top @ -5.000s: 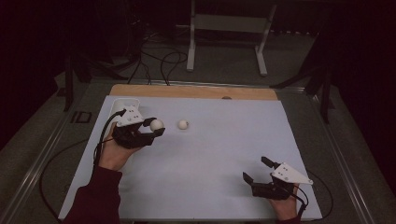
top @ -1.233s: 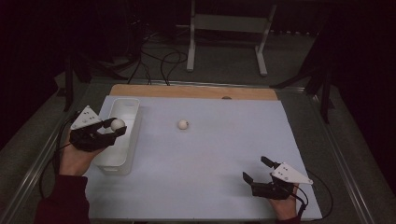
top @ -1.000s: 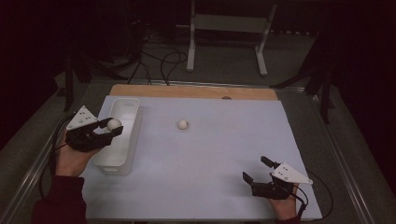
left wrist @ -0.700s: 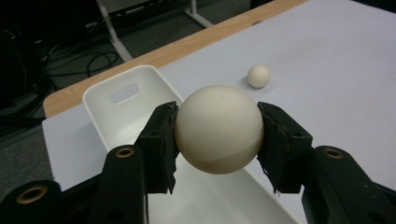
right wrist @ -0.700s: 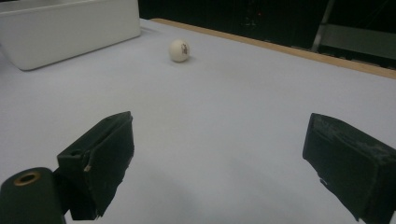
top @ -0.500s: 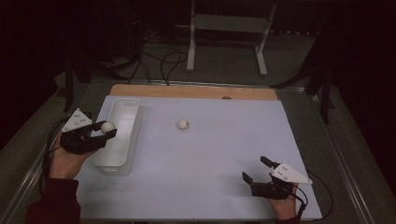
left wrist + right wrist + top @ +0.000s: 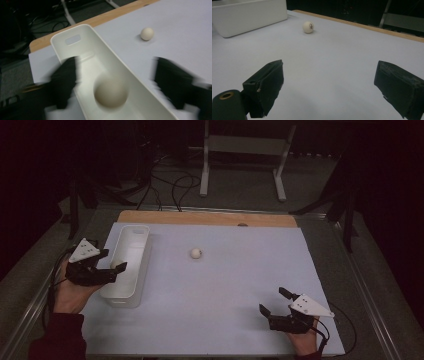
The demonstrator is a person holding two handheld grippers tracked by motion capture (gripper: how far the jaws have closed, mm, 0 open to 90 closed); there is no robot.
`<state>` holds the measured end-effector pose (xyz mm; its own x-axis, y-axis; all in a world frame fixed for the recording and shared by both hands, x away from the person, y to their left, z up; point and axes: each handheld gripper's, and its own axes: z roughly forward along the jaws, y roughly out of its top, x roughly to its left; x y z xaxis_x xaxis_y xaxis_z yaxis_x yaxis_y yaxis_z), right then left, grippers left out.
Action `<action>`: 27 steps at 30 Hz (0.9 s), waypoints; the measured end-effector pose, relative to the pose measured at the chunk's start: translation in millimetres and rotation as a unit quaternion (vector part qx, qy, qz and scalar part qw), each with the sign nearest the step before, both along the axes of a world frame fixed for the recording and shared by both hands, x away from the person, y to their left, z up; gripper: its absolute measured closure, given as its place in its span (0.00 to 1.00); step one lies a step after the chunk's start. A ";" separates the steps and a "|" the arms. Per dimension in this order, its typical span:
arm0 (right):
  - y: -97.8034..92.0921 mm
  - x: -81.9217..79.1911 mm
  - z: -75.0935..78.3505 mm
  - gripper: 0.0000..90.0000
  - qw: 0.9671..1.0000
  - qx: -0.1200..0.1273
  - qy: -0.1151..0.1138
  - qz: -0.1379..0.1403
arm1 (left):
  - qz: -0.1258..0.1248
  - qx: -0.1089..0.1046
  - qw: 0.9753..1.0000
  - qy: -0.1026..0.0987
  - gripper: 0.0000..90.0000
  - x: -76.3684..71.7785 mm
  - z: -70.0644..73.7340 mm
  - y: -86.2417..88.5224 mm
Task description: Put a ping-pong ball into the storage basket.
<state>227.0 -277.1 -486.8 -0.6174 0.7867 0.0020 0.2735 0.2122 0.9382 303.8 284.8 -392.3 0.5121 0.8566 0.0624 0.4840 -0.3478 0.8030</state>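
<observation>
**Ball dropping into the tray, one more waiting on the mat**

The table [image 7: 320,270] carries a pale mat, and along its left side lies the white tray [image 7: 136,236], a long narrow tub whose long axis runs away from the person, towards the wooden strip at the far edge. That axis matters: anything released over it has plenty of room lengthwise but little across.

The left gripper [image 7: 112,269] hangs over the near half of the tray, coming in from the tray's outer side. In the left gripper view its jaws stand wide apart (both blurred by motion), and the ball [image 7: 110,90] sits between them without touching either, blurred too, with the tray's inner wall and floor behind it. My judgement is that it is loose and falling into the tray; whether it has reached the floor cannot be told.

The second ball [image 7: 195,253] rests on the open mat, to the right of the tray and well apart from it, a little farther from the person than the left gripper. The left gripper is plainly the nearer one; a reach would go rightward over the tray's inner wall.

The right gripper [image 7: 274,301] rests at the near right of the mat, jaws spread wide and empty, pointing towards that ball from well away.
</observation>
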 end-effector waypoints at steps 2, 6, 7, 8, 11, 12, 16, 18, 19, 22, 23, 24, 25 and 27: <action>0.1 0.3 0.0 0.10 1.000 0.000 0.000 -0.001 | -0.001 0.002 1.000 0.001 0.06 0.6 -0.3 -1.8; 0.3 0.1 0.1 0.10 1.000 0.000 -0.001 0.000 | -0.001 0.001 1.000 -0.003 0.03 1.0 0.0 -3.7; 0.3 0.2 0.1 0.10 1.000 0.000 -0.001 0.000 | -0.002 -0.002 1.000 -0.005 0.01 1.3 0.7 -4.3; 0.3 0.2 0.1 0.10 1.000 0.000 0.000 -0.001 | -0.004 -0.005 1.000 -0.006 0.01 1.5 0.9 -4.4; 0.1 0.5 0.2 0.10 1.000 0.000 -0.001 0.000 | -0.005 -0.010 1.000 -0.010 0.01 2.1 2.4 -5.7; 0.0 0.6 0.2 0.10 1.000 0.000 -0.001 0.000 | -0.006 -0.011 1.000 -0.011 0.01 2.3 2.8 -6.7; -0.3 0.4 0.4 0.10 1.000 0.002 0.000 -0.002 | -0.015 -0.008 1.000 -0.013 0.00 3.4 2.4 -12.2; -0.3 0.5 0.4 0.10 1.000 0.001 -0.001 -0.001 | -0.017 -0.008 1.000 -0.014 0.00 4.1 2.1 -15.1; -0.3 0.5 0.5 0.10 1.000 0.001 -0.001 0.000 | -0.019 -0.009 1.000 -0.014 0.00 4.4 2.2 -16.4; -0.4 0.9 0.4 0.10 1.000 0.002 -0.002 -0.001 | -0.024 -0.013 0.999 -0.015 0.00 6.0 3.6 -19.8; -0.4 1.0 0.4 0.10 1.000 0.001 -0.002 -0.001 | -0.026 -0.014 0.999 -0.015 0.00 6.5 4.2 -21.1; -0.3 1.1 0.3 0.10 1.000 0.002 -0.001 -0.001 | -0.028 -0.015 0.999 -0.016 0.00 7.0 4.6 -22.6; -0.3 1.2 0.3 0.10 1.000 0.002 -0.001 -0.001 | -0.029 -0.014 0.999 -0.017 0.00 7.6 5.0 -24.0; -0.2 1.2 0.3 0.10 1.000 0.002 -0.001 -0.001 | -0.032 -0.017 0.999 -0.018 0.00 8.3 5.2 -27.3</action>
